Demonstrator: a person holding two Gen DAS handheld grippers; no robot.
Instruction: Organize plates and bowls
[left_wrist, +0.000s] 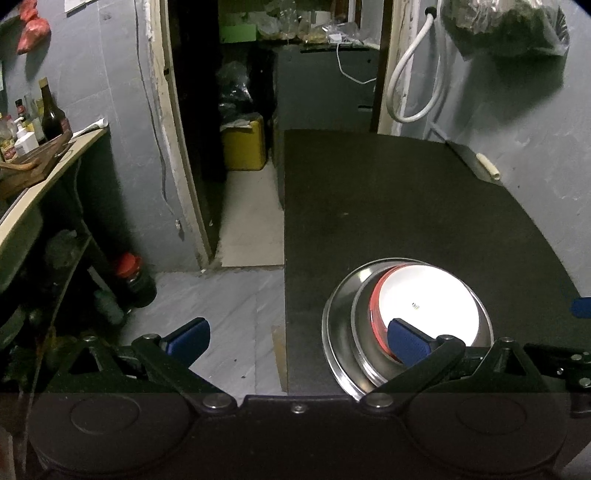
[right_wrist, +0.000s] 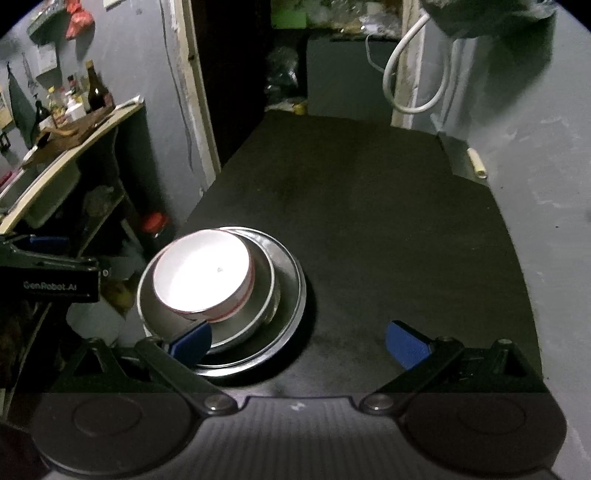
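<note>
On the dark counter (right_wrist: 369, 206) sits a nested stack: a wide steel plate (right_wrist: 291, 295) at the bottom, a steel bowl (right_wrist: 264, 295) inside it, and a white bowl with a red band (right_wrist: 203, 273) tilted in the steel bowl — its rim leans up toward ten o'clock in the right wrist view. In the left wrist view the same stack lies at about five o'clock, the steel plate (left_wrist: 336, 332) outermost, the steel bowl (left_wrist: 360, 332) within, the white bowl (left_wrist: 428, 302) glaring under the light.

The left gripper (left_wrist: 297, 338) has its fingers spread wide and holds nothing; its right finger (left_wrist: 408, 345) overlaps the red edge of the white bowl, but whether it touches cannot be told. The right gripper (right_wrist: 299, 343) is likewise spread wide and empty — its left finger (right_wrist: 192, 343) sits over the near rim of the steel plate, its other finger over bare counter.

At nine o'clock a cluttered shelf (right_wrist: 92, 129) carries bottles (right_wrist: 96, 92). A white hose (right_wrist: 410, 74) loops on the wall at one o'clock.
</note>
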